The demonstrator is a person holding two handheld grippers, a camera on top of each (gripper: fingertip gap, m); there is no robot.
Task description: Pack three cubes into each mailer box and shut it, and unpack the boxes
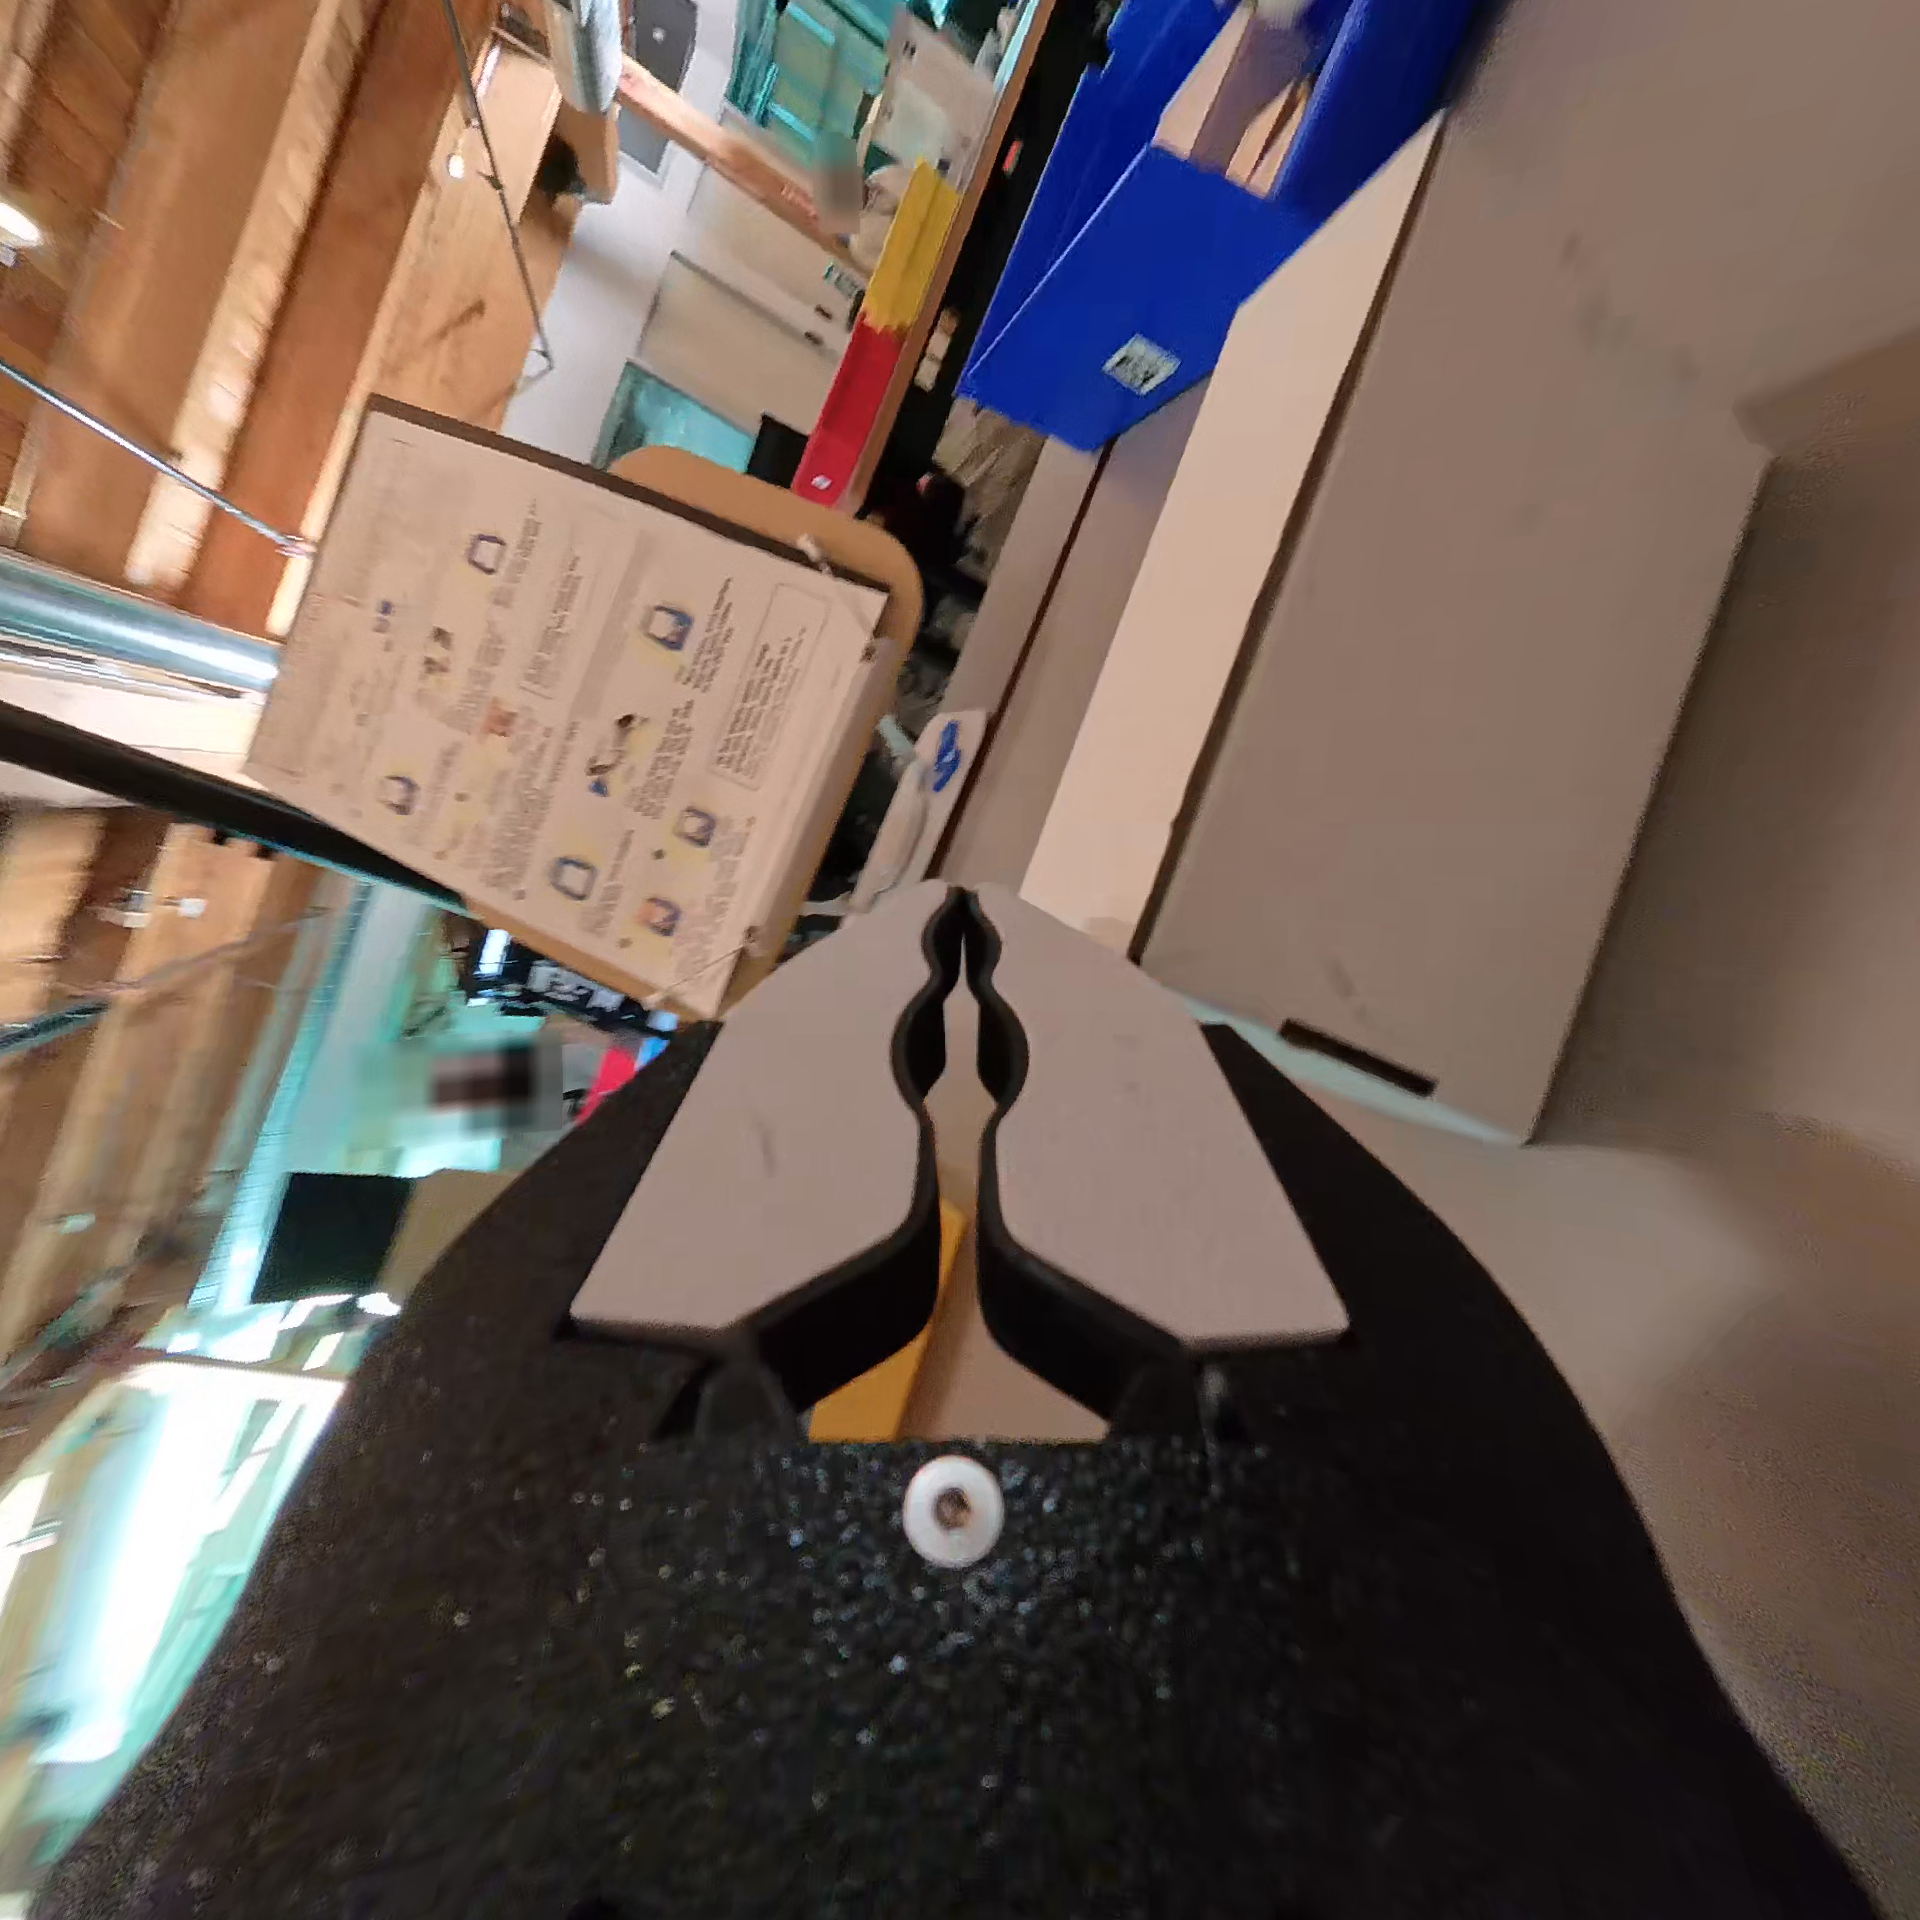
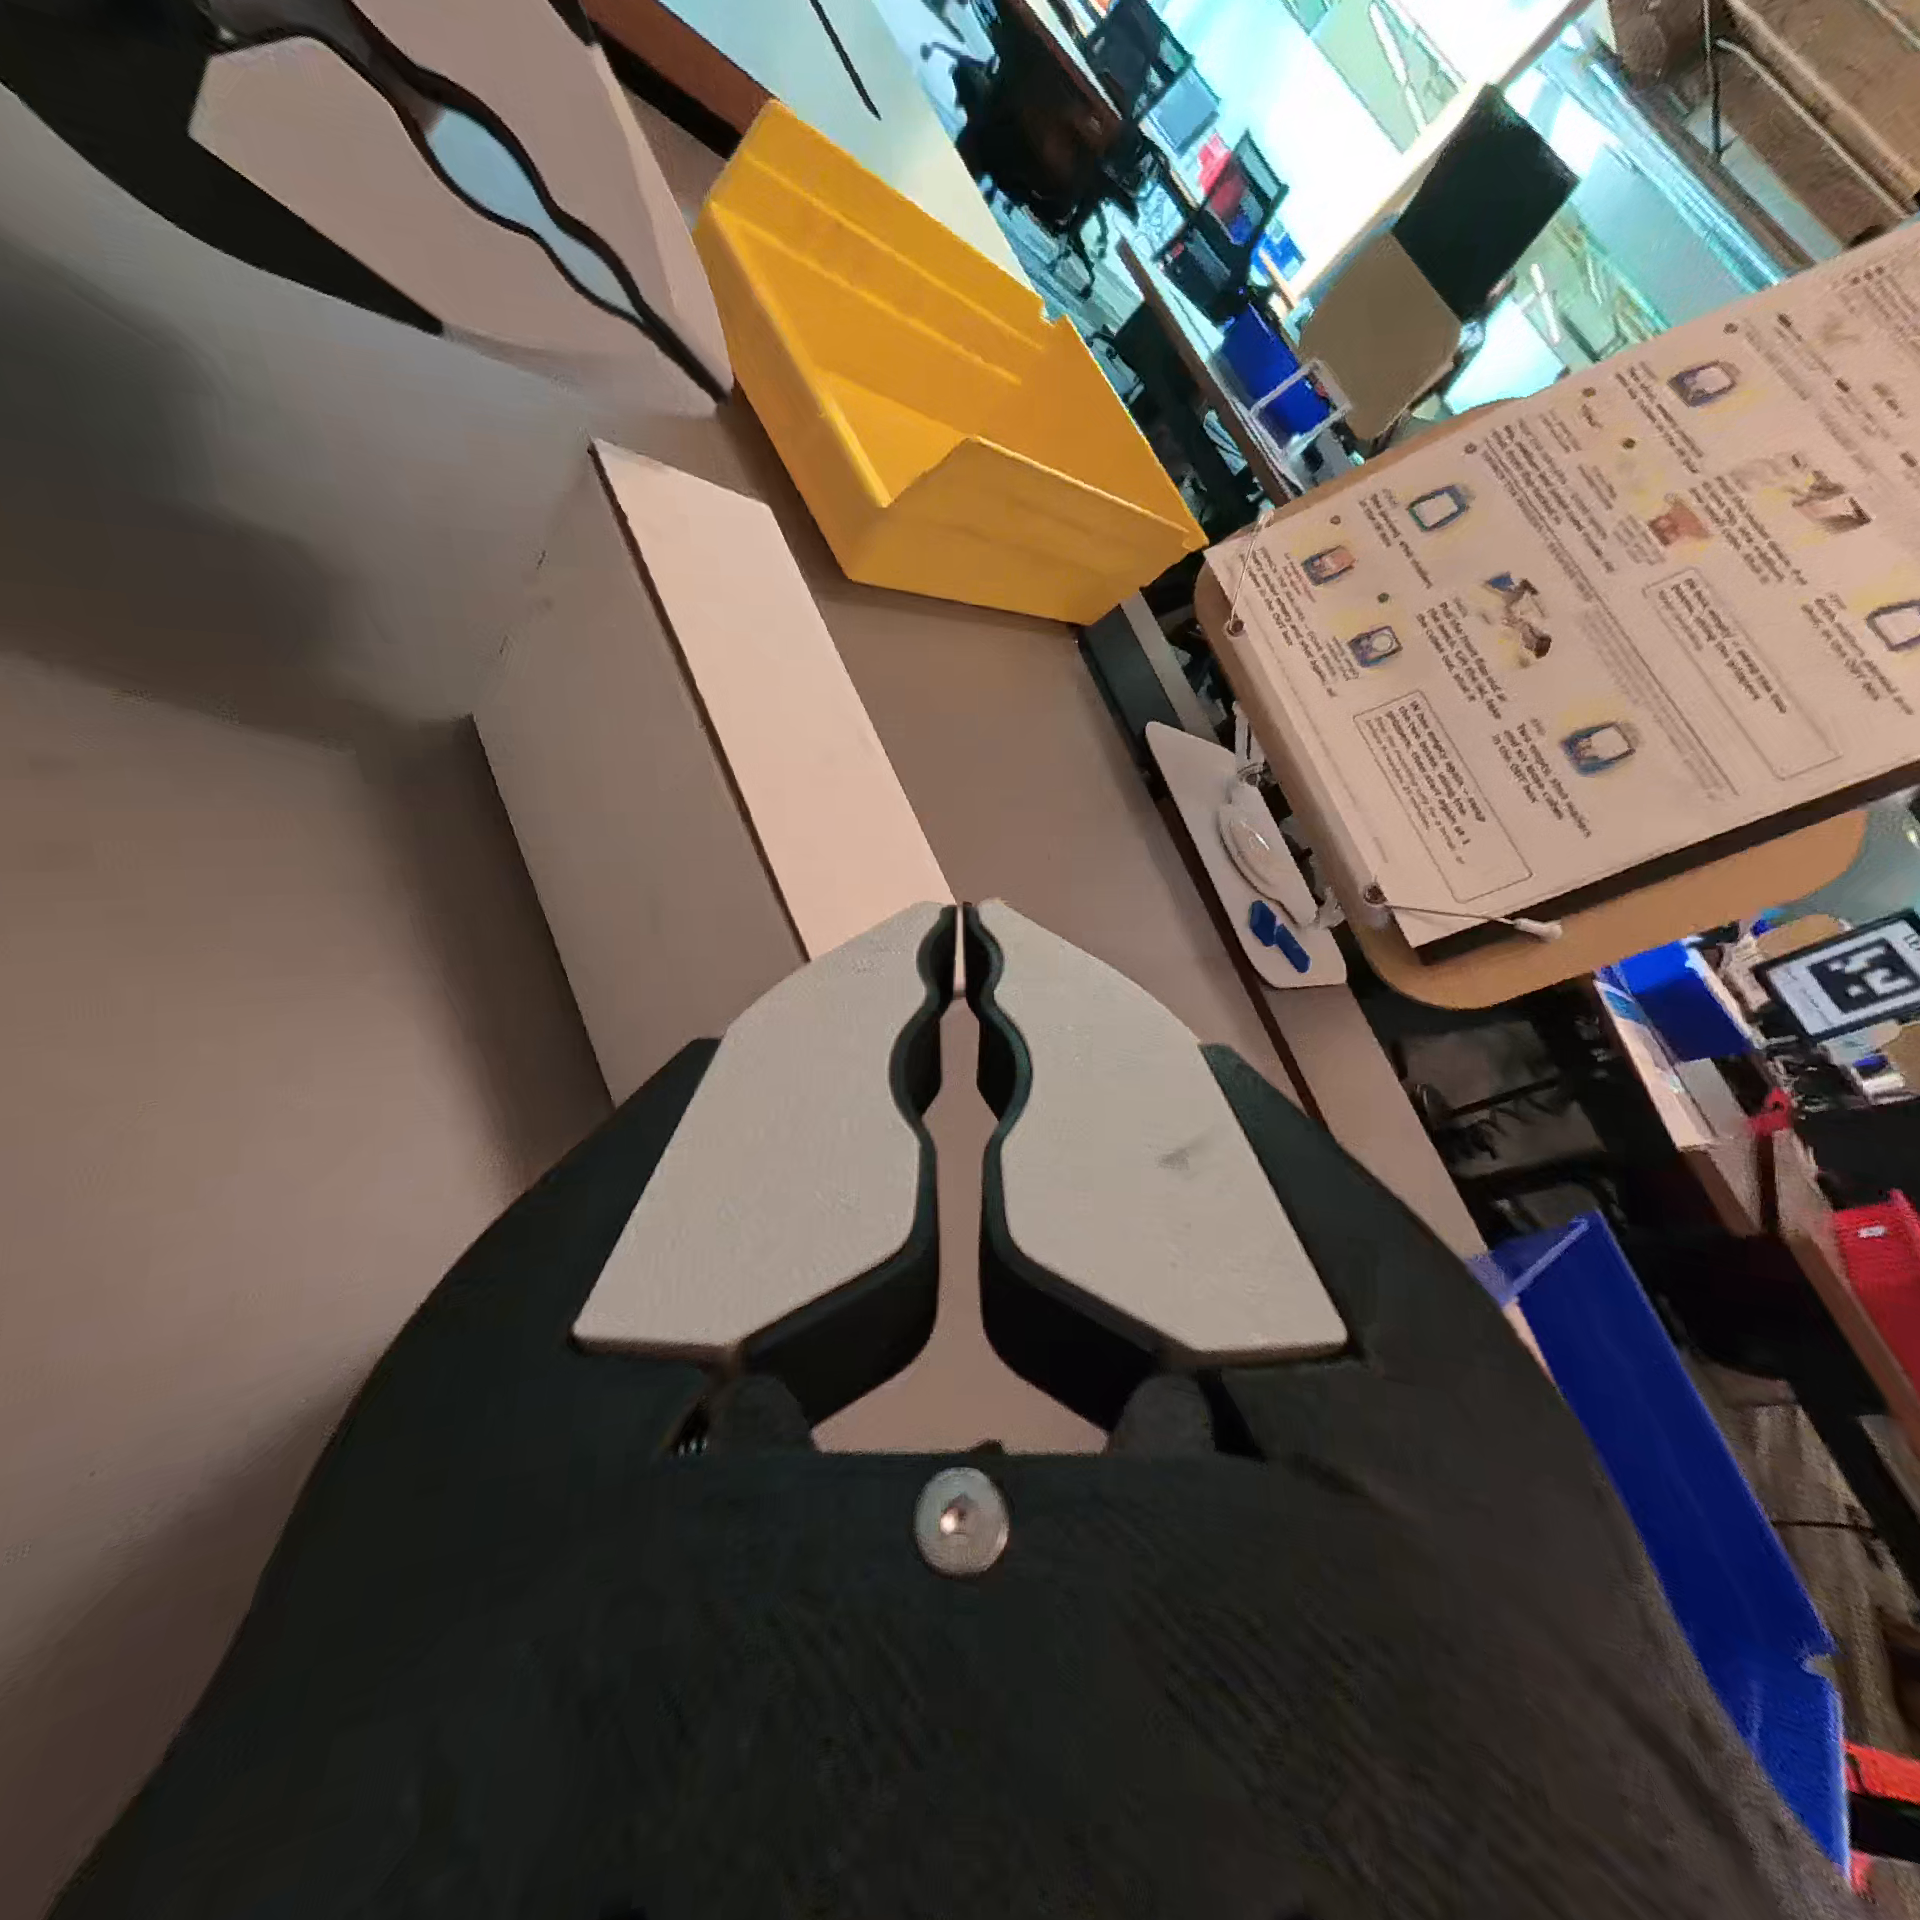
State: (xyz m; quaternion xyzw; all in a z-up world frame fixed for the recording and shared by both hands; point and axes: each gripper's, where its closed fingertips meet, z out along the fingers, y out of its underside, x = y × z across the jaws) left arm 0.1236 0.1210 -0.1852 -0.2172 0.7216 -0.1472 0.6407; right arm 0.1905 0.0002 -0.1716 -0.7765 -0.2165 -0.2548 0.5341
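A white mailer box (image 1: pixel 1455 675) lies on the tan table, and the views are rolled sideways. It fills the left of the right wrist view (image 2: pixel 260 935), with its lid down. My left gripper (image 1: pixel 961 906) is shut and empty, its tips beside the box's near corner. It also shows far off in the right wrist view (image 2: pixel 709 382), at the box's far end. My right gripper (image 2: pixel 961 912) is shut, its tips at the end of the box's pale side wall (image 2: pixel 748 665). I cannot tell whether they pinch it. No cubes are in view.
A yellow bin (image 2: pixel 935 416) stands on the table beyond the box and shows between my left fingers (image 1: pixel 904 1351). A blue bin (image 1: pixel 1143 281) is behind the box, and another (image 2: pixel 1662 1507) sits below the table edge. A clipboard with a printed sheet (image 2: pixel 1610 623) (image 1: pixel 582 707) stands past the edge.
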